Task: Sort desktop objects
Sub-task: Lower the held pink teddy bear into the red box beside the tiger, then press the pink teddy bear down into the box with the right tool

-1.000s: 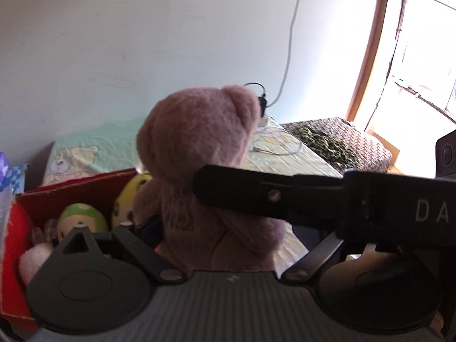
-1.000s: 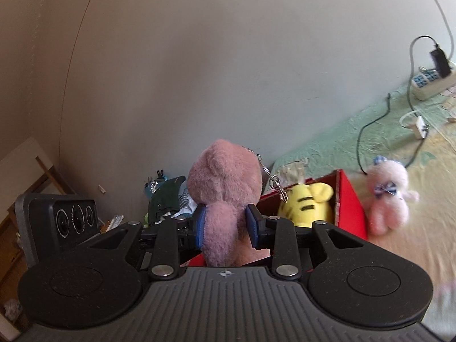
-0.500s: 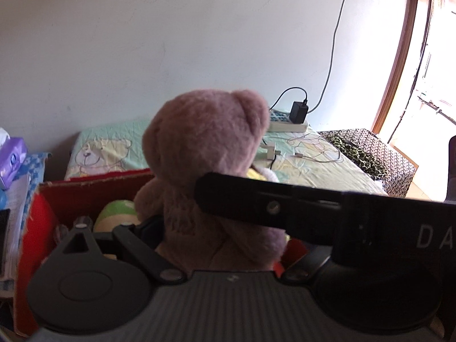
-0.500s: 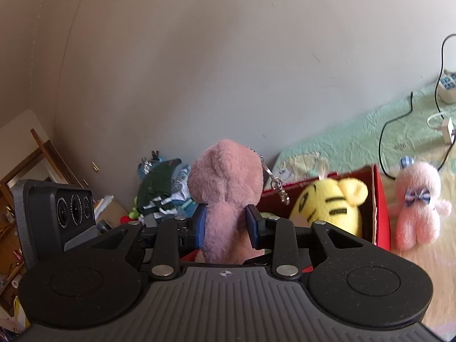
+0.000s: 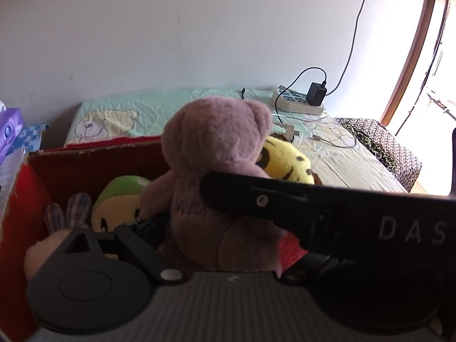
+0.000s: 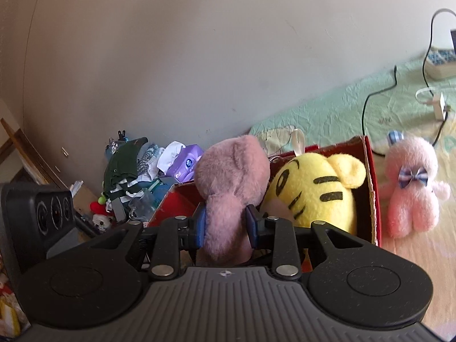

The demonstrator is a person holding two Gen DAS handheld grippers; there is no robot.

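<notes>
A mauve teddy bear (image 5: 216,154) hangs upright over the open red cardboard box (image 5: 85,159). My left gripper (image 5: 225,228) is shut on its wide body; only the left pad shows. My right gripper (image 6: 225,225) is shut on the same bear (image 6: 230,171), blue pads pressed into its sides. Its black finger crosses the left wrist view. In the box (image 6: 370,188) lie a yellow striped plush (image 6: 316,188), a green-and-yellow plush (image 5: 119,202) and a plush with checked ears (image 5: 68,211). A pink bear with a bow (image 6: 410,185) sits on the bedsheet right of the box.
A power strip (image 5: 296,102) with a charger and loose cables lies on the green sheet behind the box. A purple tissue pack (image 6: 185,165) and a heap of clothes (image 6: 125,165) sit left of the box by the wall. A patterned stool (image 5: 382,148) stands at the right.
Both grippers have carried the bear lower and closer to the red box, which now looks larger. The grip on the bear has not changed.
</notes>
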